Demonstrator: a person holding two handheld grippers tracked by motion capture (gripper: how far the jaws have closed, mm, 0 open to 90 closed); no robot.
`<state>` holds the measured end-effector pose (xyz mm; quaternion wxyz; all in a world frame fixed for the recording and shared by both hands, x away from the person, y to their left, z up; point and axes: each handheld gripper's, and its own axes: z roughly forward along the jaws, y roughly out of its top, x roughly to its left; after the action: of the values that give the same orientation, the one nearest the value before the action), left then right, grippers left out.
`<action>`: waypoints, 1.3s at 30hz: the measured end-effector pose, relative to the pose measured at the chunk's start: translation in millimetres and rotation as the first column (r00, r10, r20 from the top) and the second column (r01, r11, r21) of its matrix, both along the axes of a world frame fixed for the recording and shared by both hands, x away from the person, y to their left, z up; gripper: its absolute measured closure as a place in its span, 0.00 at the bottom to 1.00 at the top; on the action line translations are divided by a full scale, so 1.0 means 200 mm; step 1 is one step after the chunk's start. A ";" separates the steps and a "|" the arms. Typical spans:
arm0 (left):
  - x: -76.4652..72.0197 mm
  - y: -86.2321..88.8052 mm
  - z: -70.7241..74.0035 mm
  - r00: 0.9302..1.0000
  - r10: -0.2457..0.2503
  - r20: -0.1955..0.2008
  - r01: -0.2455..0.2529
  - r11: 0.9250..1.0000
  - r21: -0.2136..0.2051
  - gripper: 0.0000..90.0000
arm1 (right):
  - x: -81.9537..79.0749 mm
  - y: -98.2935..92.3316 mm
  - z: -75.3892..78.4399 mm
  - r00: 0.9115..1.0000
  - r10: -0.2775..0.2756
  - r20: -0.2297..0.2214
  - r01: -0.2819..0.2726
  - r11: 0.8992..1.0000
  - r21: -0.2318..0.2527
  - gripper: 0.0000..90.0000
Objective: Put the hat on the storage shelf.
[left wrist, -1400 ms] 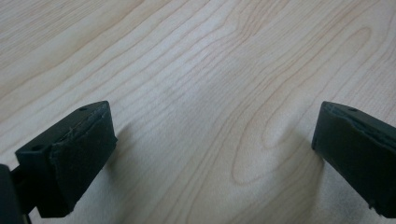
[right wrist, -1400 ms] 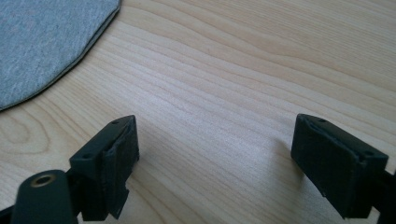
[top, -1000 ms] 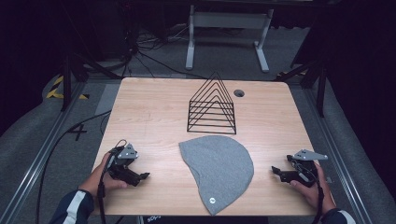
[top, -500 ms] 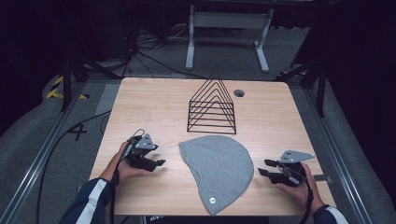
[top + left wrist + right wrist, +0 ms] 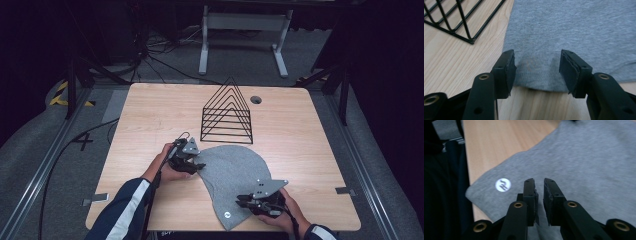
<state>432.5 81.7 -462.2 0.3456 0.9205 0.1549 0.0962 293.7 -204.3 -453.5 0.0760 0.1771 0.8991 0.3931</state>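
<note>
Grey knit beanie (image 5: 234, 175) lies flat on the wooden table (image 5: 150, 115), toward the near edge and a little right of centre, with its rounded crown pointing to about 2 o'clock and its small round white logo patch (image 5: 226, 215) at about 6 o'clock near the table's front edge. At 12 o'clock from the cap, just beyond its far edge, stands a black wire rack (image 5: 226, 112) with triangular dividers; whether cloth and rack touch is hard to tell from above. The left gripper (image 5: 196, 166) sits at the beanie's 9 o'clock edge, carried by the person's left hand (image 5: 167, 167). In the left gripper view (image 5: 537, 71) its jaws have just been closing and stand about half apart, straddling the hem of the fabric; the cloth lies between the pads but they do not appear to press on it. The rack's lower corner (image 5: 454, 22) shows at 10 o'clock in that view. The right gripper (image 5: 241, 201) rests over the beanie's lower right part, at roughly 4 o'clock from the cap's middle, held by the right hand (image 5: 282, 212). In the right gripper view (image 5: 539, 187) its jaws have just been closing and are nearly together, leaving a narrow slit, and it looks as though a small fold of the grey fabric is pinched between them. The logo patch (image 5: 503, 185) lies just to 9 o'clock of those tips.
</note>
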 end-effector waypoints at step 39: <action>-0.60 0.02 0.02 0.992 -0.086 -0.095 0.083 0.996 -0.034 0.53 | 0.18 -0.27 0.01 0.959 -0.277 0.053 0.281 0.954 -0.104 0.72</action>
<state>313.4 86.1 -457.6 0.3552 0.9246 0.1336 0.0347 328.8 -257.7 -451.9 0.1573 0.2903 0.8839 0.3313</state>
